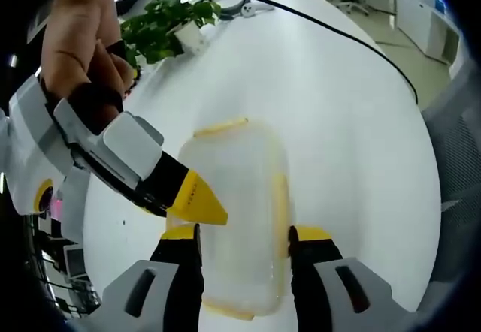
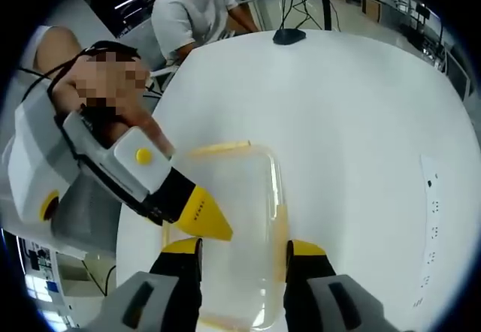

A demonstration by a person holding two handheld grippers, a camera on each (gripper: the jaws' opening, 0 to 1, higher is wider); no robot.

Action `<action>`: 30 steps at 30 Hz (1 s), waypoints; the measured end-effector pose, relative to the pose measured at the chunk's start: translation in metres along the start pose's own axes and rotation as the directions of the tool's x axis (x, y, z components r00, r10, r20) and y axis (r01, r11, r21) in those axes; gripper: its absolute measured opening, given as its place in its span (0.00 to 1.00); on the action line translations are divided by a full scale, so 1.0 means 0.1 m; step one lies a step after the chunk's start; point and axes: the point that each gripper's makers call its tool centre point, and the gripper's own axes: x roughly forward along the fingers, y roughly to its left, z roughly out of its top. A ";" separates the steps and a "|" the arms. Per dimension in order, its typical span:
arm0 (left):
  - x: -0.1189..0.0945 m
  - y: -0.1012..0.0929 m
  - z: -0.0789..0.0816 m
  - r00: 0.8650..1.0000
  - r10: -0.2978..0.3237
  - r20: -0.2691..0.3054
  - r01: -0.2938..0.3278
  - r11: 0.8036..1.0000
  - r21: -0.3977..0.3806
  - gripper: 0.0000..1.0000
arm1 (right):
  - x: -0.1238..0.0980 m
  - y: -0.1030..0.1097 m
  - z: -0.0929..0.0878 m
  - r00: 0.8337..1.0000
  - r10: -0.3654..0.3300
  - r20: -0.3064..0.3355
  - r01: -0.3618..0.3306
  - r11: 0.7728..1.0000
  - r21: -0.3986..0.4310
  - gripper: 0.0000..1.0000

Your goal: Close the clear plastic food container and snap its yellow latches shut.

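Both tools: our left tool (image 1: 244, 234) sits spread, jaws straddling the clear container (image 1: 240, 212) on the white worktop (image 1: 338, 122); our right tool (image 2: 244, 249) is spread astride it too. Lid looks down already. We judge the container light, thin-walled, slippery, flexing under pressure, so press the yellow latches (image 1: 219, 128) at its edges, not the lid's middle.

No legible txt, labels, nos. or signs in either view.
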 end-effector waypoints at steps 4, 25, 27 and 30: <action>0.00 0.00 0.00 1.000 0.002 -0.006 -0.002 1.000 0.005 0.43 | -0.01 0.01 0.01 1.000 -0.012 0.003 0.012 1.000 -0.004 0.41; -0.16 0.06 0.05 0.995 -0.101 -0.003 0.101 0.995 0.004 0.50 | -0.20 0.01 0.00 0.977 -0.211 0.036 0.213 0.976 -0.049 0.43; -0.19 0.06 0.05 0.994 -0.114 0.004 0.114 0.993 -0.012 0.50 | -0.24 0.00 0.01 0.973 -0.226 0.046 0.228 0.972 -0.050 0.43; -0.21 0.10 0.03 0.994 -0.114 0.001 0.114 0.993 -0.016 0.49 | -0.26 0.02 0.00 0.971 -0.235 0.052 0.238 0.970 -0.052 0.43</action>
